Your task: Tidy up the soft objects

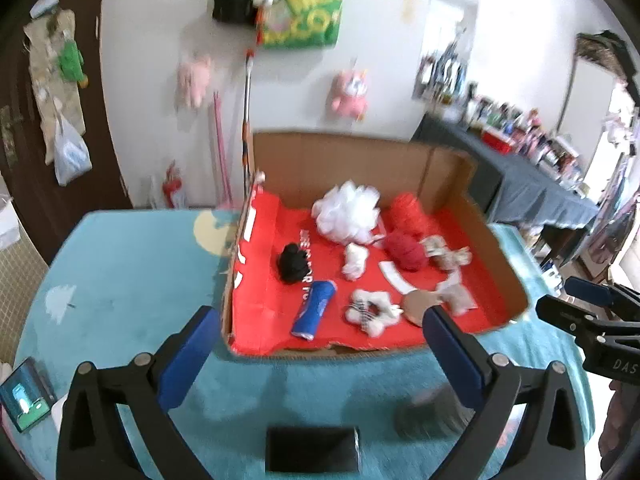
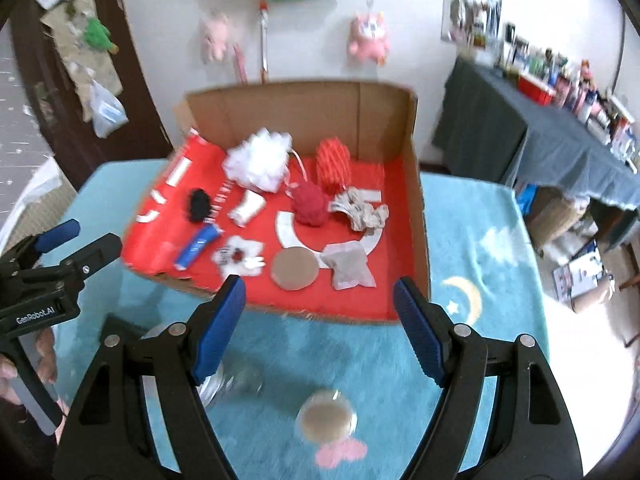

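Teal blanket (image 1: 120, 280) bears the cardboard box (image 2: 416, 208) beyond both empty, spread jaws.

right tongs (image 2: 318, 308) wide open, nothing in them | cardboard box (image 2: 418, 216) full of soft stuff | white pouf (image 2: 258, 160) at back

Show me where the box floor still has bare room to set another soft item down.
Bare red lining runs along the front edge, right of the round pad and below the grey pouch. Another free strip lies by the left wall, behind the black pom. The middle is crowded, around the red yarn ball and white pouf.
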